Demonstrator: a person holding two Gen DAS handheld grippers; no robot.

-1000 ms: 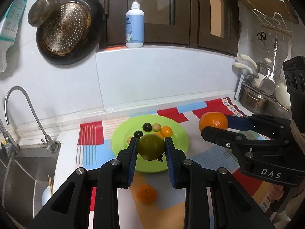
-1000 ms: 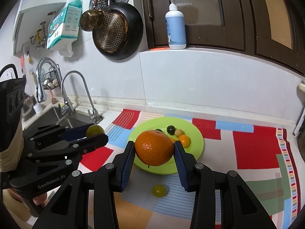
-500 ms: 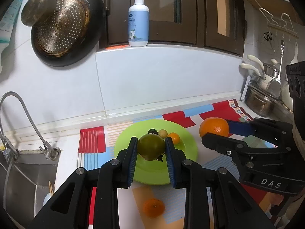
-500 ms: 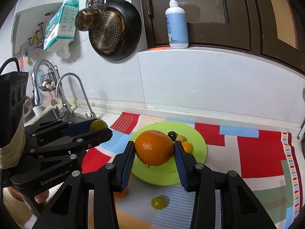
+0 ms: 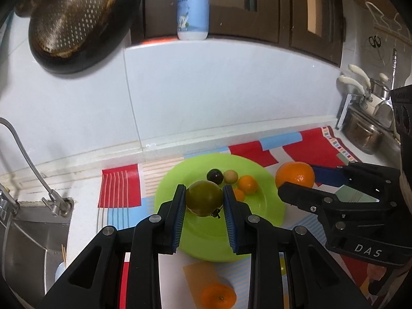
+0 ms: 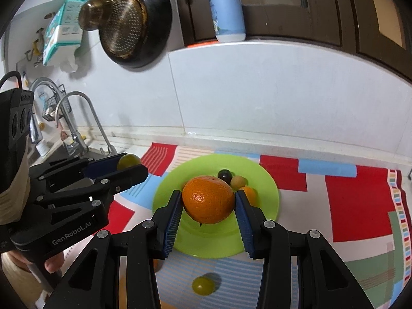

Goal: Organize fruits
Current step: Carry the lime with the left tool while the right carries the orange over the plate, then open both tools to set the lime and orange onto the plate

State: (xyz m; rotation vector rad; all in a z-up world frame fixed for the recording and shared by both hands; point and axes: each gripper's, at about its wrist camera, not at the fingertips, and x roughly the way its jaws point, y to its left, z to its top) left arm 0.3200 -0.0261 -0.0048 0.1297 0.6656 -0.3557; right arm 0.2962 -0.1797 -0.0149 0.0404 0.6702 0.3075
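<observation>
Left wrist view: we are gripping a dark green fruit (image 5: pixel 204 197) in our left tongs (image 5: pixel 204 200), the blue pads pressing on both its sides, and we are holding it above the near part of a lime green plate (image 5: pixel 270 203). On the plate's far side are lying a dark round fruit (image 5: pixel 215 176), a small pale one (image 5: pixel 230 176) and a small orange one (image 5: pixel 247 184), close together. Our right tongs (image 6: pixel 208 200) are clamping a large orange (image 6: pixel 208 199) in the same way, also over the plate. The plate is sitting on a patterned mat (image 6: pixel 358 206) covering the bench. Two fruits are lying on the mat in front of the plate: a small mandarin (image 5: pixel 218 296) and a small yellow-green fruit (image 6: pixel 203 285).
</observation>
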